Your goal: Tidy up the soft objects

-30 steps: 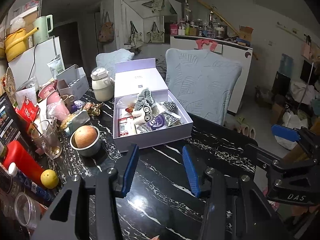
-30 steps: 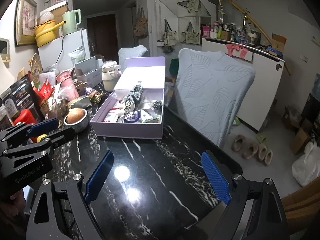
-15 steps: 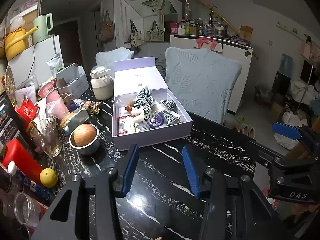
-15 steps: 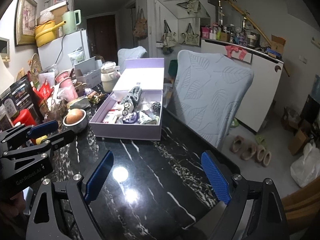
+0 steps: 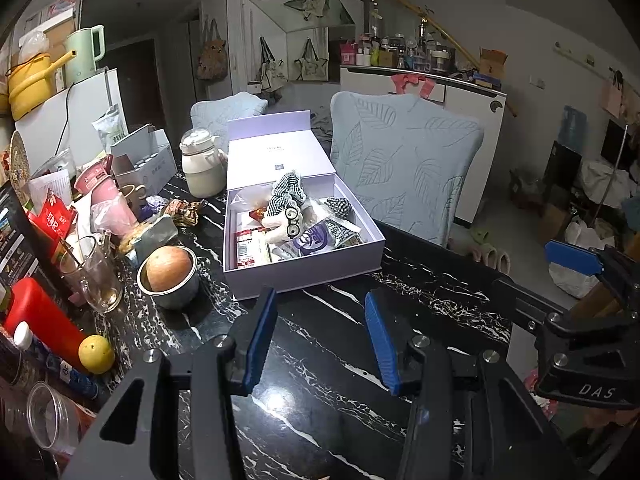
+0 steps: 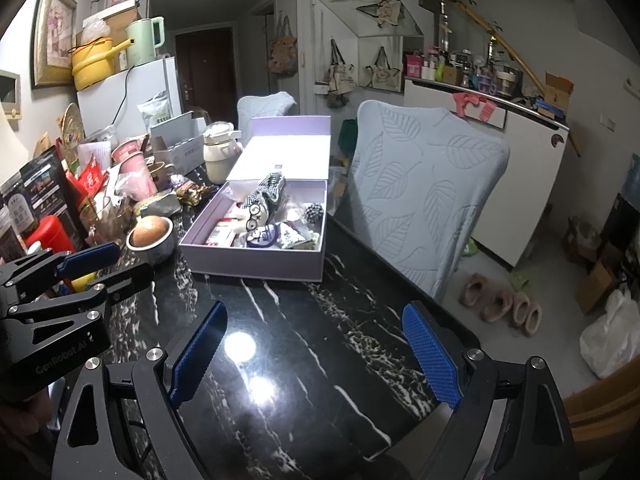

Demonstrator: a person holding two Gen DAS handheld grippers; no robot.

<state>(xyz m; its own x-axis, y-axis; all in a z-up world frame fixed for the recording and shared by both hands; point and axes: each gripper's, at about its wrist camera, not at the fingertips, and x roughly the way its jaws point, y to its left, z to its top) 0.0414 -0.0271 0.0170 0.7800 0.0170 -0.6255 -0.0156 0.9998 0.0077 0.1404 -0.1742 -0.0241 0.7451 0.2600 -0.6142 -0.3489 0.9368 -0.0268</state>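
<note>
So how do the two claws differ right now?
The left claw has its blue fingers set fairly close together, while the right claw is spread much wider. Both are empty, both hover over the bare black marble table, and both point toward the open lilac box of soft things.

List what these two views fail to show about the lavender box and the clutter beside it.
- Lavender box floor: both views, covered by the plush toy and packets.
- Lid print: too small to read in either view.
- Checkered cloth: whether it belongs to the toy, unclear in both views.
- Clear plastic cup: left wrist view, blurred at the fisheye rim.
- Red bottle: right wrist view, partly behind the left hand-held gripper.
</note>
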